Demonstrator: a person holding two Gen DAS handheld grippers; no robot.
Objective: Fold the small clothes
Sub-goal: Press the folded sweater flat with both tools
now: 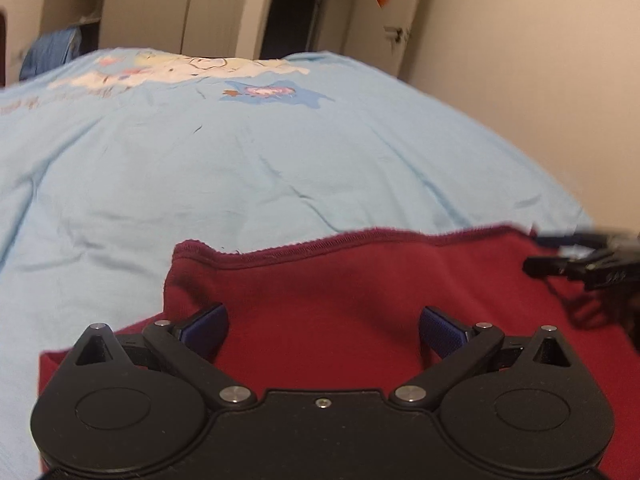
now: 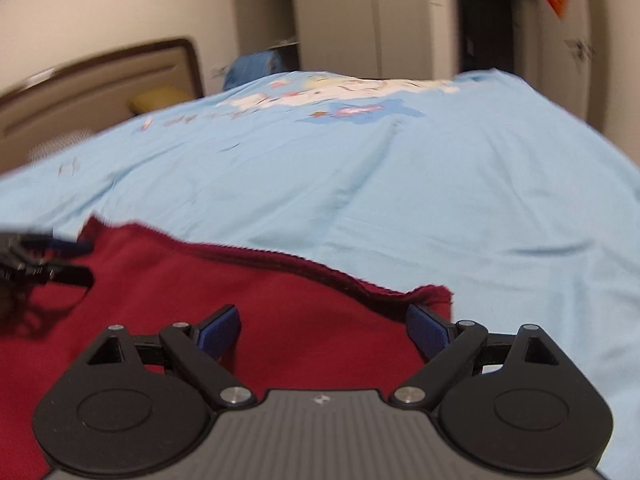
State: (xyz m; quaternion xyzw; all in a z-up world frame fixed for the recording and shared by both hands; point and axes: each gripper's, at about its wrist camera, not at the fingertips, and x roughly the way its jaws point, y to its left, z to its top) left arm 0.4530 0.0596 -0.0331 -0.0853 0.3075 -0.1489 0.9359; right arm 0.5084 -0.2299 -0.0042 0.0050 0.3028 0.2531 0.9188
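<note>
A dark red garment [image 1: 328, 292] lies spread on a light blue bedsheet [image 1: 240, 168], its hemmed edge facing away from me. My left gripper [image 1: 323, 330] hovers over the garment's left part, jaws wide apart, nothing between the blue pads [image 1: 206, 330]. In the right wrist view the same red garment [image 2: 248, 300] fills the lower left, and my right gripper [image 2: 324, 330] stands open over its right corner. The right blue pad [image 2: 428, 332] sits just by the frayed corner [image 2: 434, 294]. Each gripper shows at the other view's edge: the right one [image 1: 592, 268], the left one [image 2: 36, 268].
The bedsheet [image 2: 440, 200] carries a cartoon print [image 2: 348, 96] at its far end. A padded headboard [image 2: 100, 80] stands at the left, wardrobes [image 2: 340, 20] and a dark doorway [image 2: 486, 28] behind the bed. A wall [image 1: 540, 60] runs close along the bed's right side.
</note>
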